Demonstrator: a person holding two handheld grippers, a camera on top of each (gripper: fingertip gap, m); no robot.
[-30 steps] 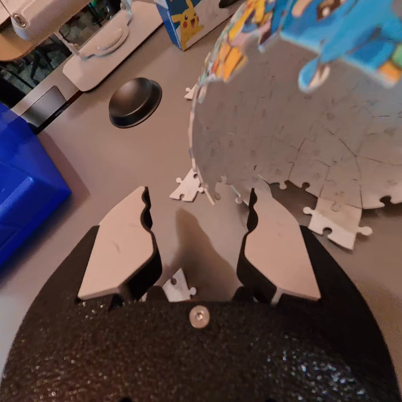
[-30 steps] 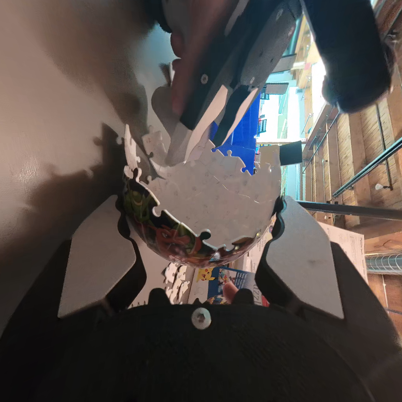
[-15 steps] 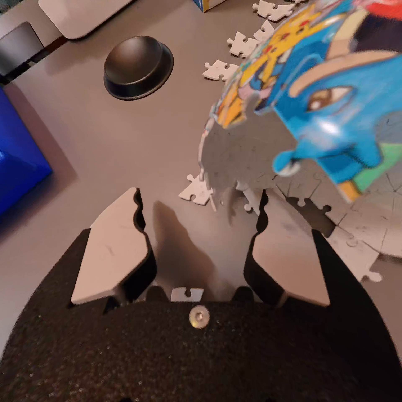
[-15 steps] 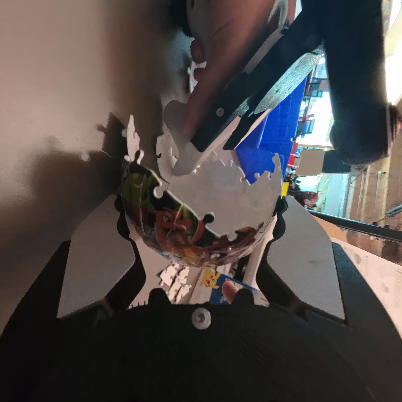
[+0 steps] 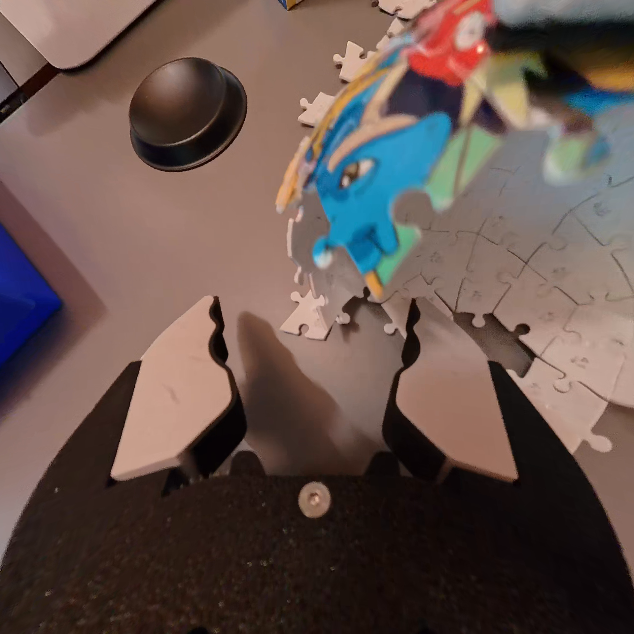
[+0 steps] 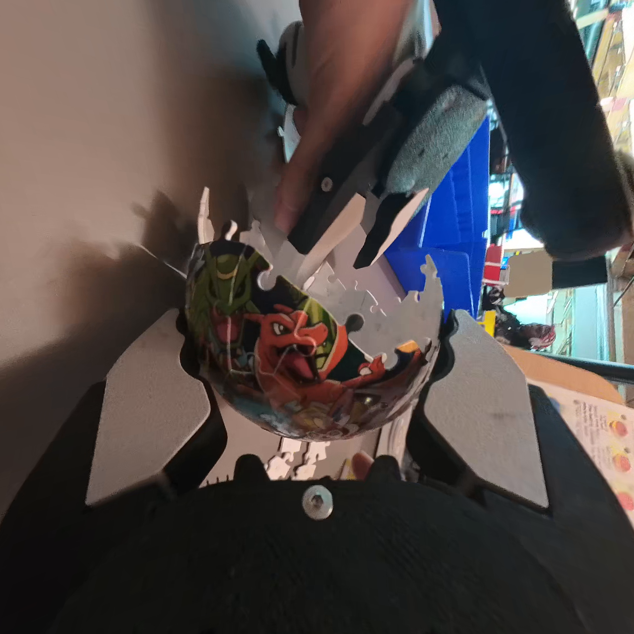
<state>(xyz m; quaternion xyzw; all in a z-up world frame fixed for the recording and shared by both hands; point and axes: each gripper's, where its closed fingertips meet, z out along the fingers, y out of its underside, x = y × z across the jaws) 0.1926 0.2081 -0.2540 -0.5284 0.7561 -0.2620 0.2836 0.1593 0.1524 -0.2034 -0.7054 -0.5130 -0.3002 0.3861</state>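
Observation:
A half-built ball puzzle (image 6: pixel 295 346) has a colourful cartoon outside and a plain white inside. My right gripper (image 6: pixel 314 319) is shut on it, one finger on each side of the shell, which it holds above the grey table. In the left wrist view the shell (image 5: pixel 497 267) fills the right side, open rim towards me. My left gripper (image 5: pixel 312 308) is open and empty, its right finger (image 5: pixel 442 384) at the jagged rim. A loose white piece (image 5: pixel 305 319) lies just ahead of it. The left gripper also shows in the right wrist view (image 6: pixel 332 267), held by a hand (image 6: pixel 315 137).
A black dome-shaped stand (image 5: pixel 187 113) sits on the grey table at the far left. A blue bin (image 5: pixel 20 298) is at the left edge and also shows in the right wrist view (image 6: pixel 453 240). Several loose white pieces (image 5: pixel 350 61) lie beyond the shell. A cardboard box (image 6: pixel 566 377) is at the right.
The shell has turned in my right gripper, and more of its coloured outside now faces the camera. My left gripper has shifted along the rim and stayed open. The small piece under its base is out of view.

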